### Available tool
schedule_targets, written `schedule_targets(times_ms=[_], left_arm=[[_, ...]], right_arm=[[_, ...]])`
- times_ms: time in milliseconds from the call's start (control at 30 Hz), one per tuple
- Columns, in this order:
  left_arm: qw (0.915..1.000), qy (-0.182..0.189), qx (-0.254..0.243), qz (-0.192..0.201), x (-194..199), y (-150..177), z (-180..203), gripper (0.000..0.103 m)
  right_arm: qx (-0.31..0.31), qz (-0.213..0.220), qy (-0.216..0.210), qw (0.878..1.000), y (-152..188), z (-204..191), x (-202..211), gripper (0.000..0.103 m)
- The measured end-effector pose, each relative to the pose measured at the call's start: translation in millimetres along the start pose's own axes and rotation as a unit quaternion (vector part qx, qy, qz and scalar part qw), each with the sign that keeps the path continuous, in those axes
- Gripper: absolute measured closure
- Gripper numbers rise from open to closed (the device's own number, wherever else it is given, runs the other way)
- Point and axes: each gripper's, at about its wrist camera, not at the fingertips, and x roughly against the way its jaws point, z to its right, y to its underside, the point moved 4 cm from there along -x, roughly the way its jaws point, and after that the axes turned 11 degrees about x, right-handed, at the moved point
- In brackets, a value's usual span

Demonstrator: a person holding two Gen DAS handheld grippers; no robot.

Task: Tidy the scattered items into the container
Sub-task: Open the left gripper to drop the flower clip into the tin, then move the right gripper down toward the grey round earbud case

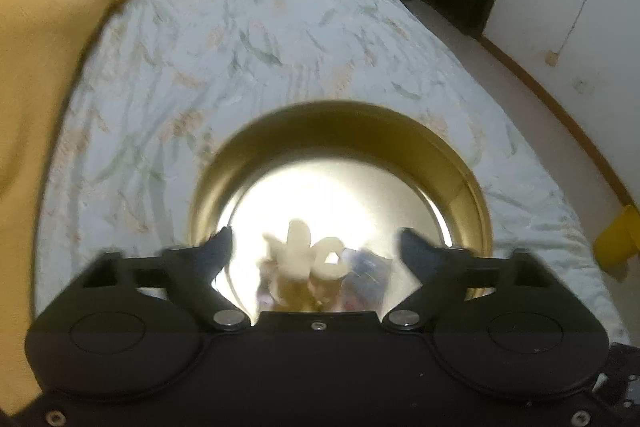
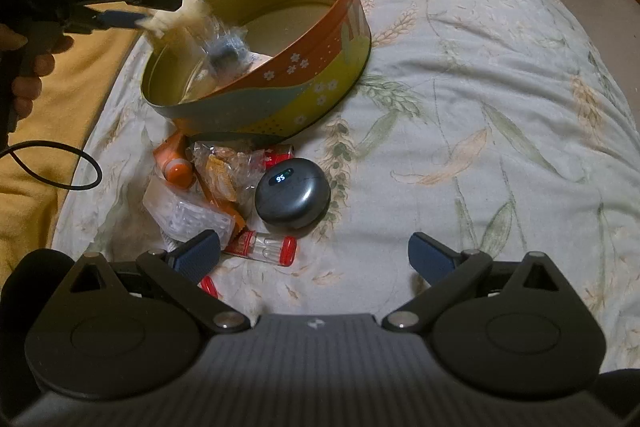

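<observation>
Right wrist view: your right gripper point(image 2: 314, 253) is spread; your left gripper point(image 2: 160, 13) (upper left) is spread above the tin point(image 2: 320, 75).

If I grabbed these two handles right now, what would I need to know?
Left gripper: open, over the tin; a small bag with a cream knot is falling out of it into the tin.
Right gripper: open, empty, above the pile on the bed.
Done: that bag, nearly.
Left, in front of the tin: grey round case, orange bottle, crinkly packets, clear box, red-capped tube.
</observation>
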Motion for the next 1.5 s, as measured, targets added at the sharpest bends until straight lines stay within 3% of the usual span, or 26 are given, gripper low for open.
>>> schedule_targets(times_ms=[233, 633, 1500], left_arm=[[0.9999, 0.006, 0.000, -0.016, 5, 12, -11, 0.008], [0.9967, 0.025, -0.037, -0.068, 14, 76, -16, 0.008], [0.9937, 0.049, 0.001, -0.100, 37, 154, -36, 0.008]], right_arm=[[0.003, 0.000, -0.001, 1.000, 0, 0, 0, 0.000], [0.006, -0.001, 0.001, 1.000, 0, -2, 0, 0.000], [0.022, -0.003, -0.008, 1.000, 0, -11, -9, 0.000]])
